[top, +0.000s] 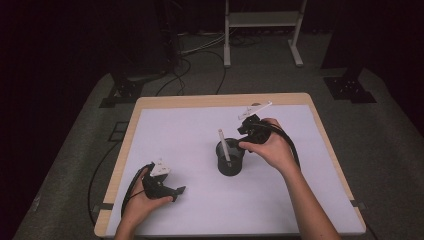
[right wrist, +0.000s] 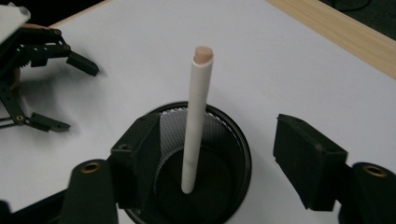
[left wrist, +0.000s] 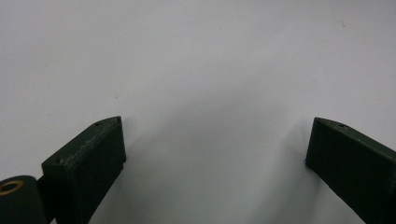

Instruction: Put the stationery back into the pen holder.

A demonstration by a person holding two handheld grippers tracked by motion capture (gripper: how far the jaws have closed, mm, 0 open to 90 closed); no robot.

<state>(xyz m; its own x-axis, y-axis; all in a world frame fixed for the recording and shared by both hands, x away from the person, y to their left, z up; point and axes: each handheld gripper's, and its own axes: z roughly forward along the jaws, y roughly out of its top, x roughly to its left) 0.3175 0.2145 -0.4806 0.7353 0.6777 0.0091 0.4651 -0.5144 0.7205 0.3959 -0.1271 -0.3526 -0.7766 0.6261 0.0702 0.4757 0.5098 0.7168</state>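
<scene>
Both grippers sit w/ jaws spread wide, nothing held between them. Right gripper (top: 248, 131) hangs over the far-right rim of the cup, held in the person's right hand (top: 272, 147), grey plate sticking up behind it toward the far edge. From the right gripper view its own jaws (right wrist: 217, 161) straddle the cup: left jaw over the near-left rim, right jaw outside the rim on the right, a wide gap betw. them, neither touching the pen. Left gripper (top: 176, 192) is near the front-left of the table, well apart from the cup, held in the left hand (top: 142, 200), jaws pointing right. Left gripper view shows its jaws (left wrist: 215, 149) far apart over bare white surface, soft shadows under them; can't tell if they touch the surface. It also shows in the right gripper view at upper left (right wrist: 60, 95), jaws apart.

Largest first: wooden table (top: 130, 130) w/ a white sheet (top: 180, 140) covering most of the top, pale wood showing along the left, far and right edges. Dark floor w/ cables around it, a white frame stand (top: 262, 30) beyond.

Black mesh cup (top: 231, 167) stands upright approx. mid-table, slightly right of centre. Inside it a white pen (top: 224, 145) stands nearly upright, base on the cup's floor, leaning a bit left in the high view. Its top end is tan/pinkish (right wrist: 203, 52), well above the rim.
</scene>
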